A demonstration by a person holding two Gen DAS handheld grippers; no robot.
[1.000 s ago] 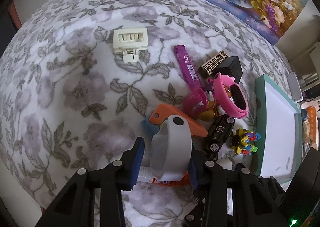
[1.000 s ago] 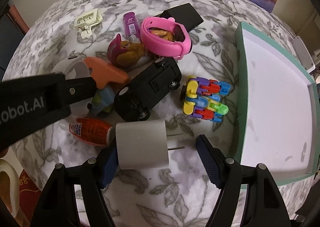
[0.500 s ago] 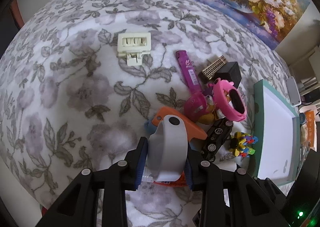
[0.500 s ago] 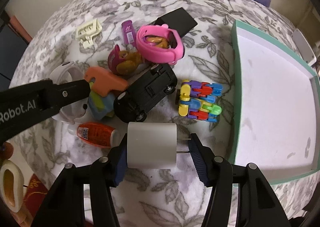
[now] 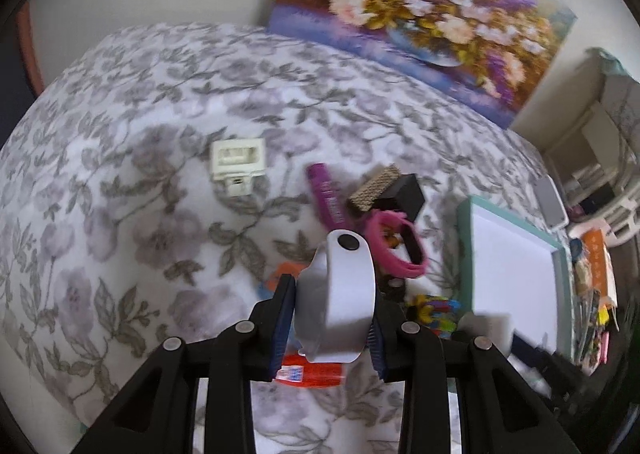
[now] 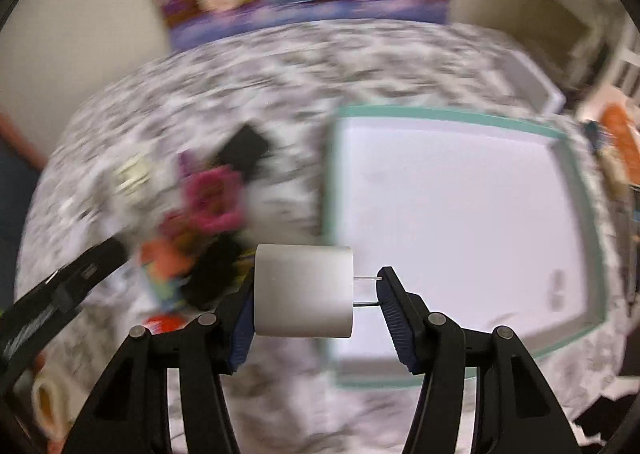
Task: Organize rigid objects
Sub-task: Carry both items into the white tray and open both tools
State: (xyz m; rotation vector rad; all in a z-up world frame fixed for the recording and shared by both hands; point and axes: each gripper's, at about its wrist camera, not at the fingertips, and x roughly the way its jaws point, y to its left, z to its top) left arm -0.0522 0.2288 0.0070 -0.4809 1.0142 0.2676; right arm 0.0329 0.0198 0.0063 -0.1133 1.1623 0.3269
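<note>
- Right wrist view: right claw (image 6: pixel 316 294) grips the plug (image 6: pixel 303 291) lengthwise, prongs pointing right, lifted over the tray (image 6: pixel 460 214) edge.
- Left claw (image 5: pixel 330 318) clamps the white band (image 5: pixel 340 294), tray to its right.

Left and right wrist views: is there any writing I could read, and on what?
Nothing can be read in either view.
Purple tube: pale print along its side, too blurred.
Red bottle: label with blue marks, too small and blurred.
Left gripper: pale lettering on its black side in the right wrist view, smeared by motion.
</note>
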